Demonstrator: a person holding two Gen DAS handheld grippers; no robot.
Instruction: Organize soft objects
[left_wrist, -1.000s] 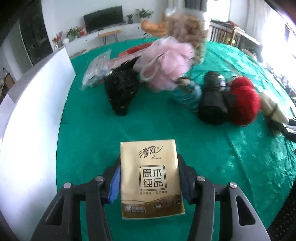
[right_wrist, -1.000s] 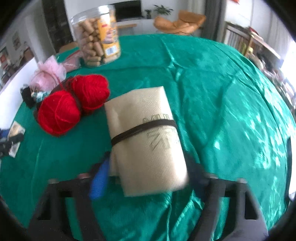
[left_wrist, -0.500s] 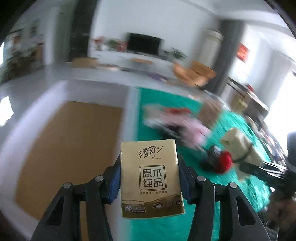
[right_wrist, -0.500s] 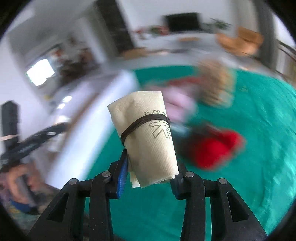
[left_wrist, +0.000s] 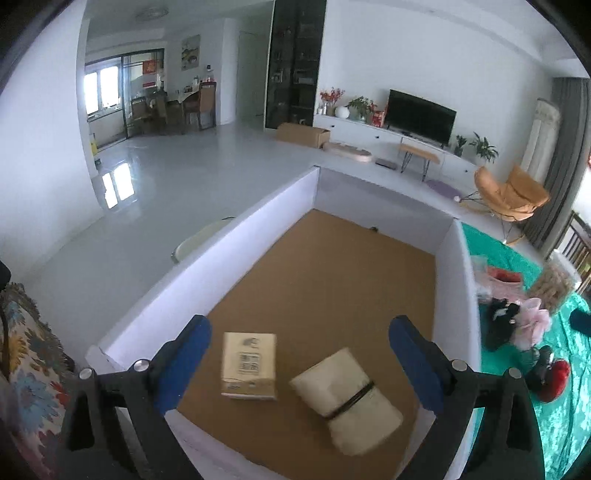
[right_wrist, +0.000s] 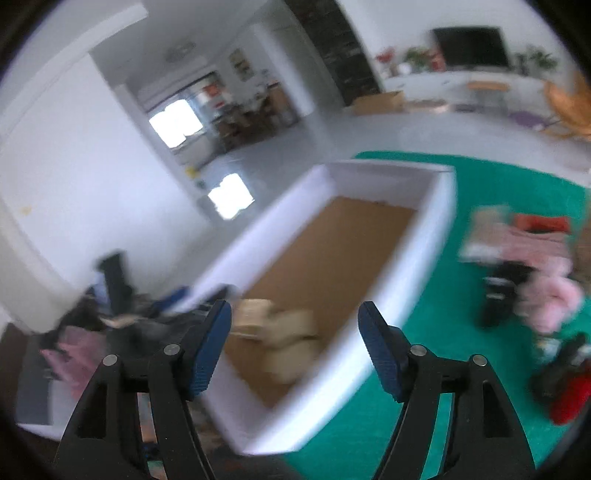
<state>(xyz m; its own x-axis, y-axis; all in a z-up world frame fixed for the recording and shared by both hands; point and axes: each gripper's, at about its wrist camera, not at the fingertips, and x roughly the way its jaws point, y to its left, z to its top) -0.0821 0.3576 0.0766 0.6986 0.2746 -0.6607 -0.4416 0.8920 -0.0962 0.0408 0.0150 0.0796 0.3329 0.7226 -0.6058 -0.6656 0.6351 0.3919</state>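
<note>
Both tongs, left and right, had just sprung wide, empty; tissue pack and napkin roll lay below in the box, remaining softs off to the right on the bench.

- The left hand-held gripper, which a second ago clamped the tissue pack low over the green worktop, now hangs above the white-walled box; its jaws have just been opening and stand wide, nothing pressed between them.
- The tissue pack has left those jaws and lies on the box's brown floor.
- The right hand-held gripper has swung from the worktop to the box; its jaws have just been opening, with the pads clear of everything.
- The banded napkin roll it carried is now in the box, just beside the tissue pack.
- The red yarn balls, close up before, now sit off at the view's edge.
</note>
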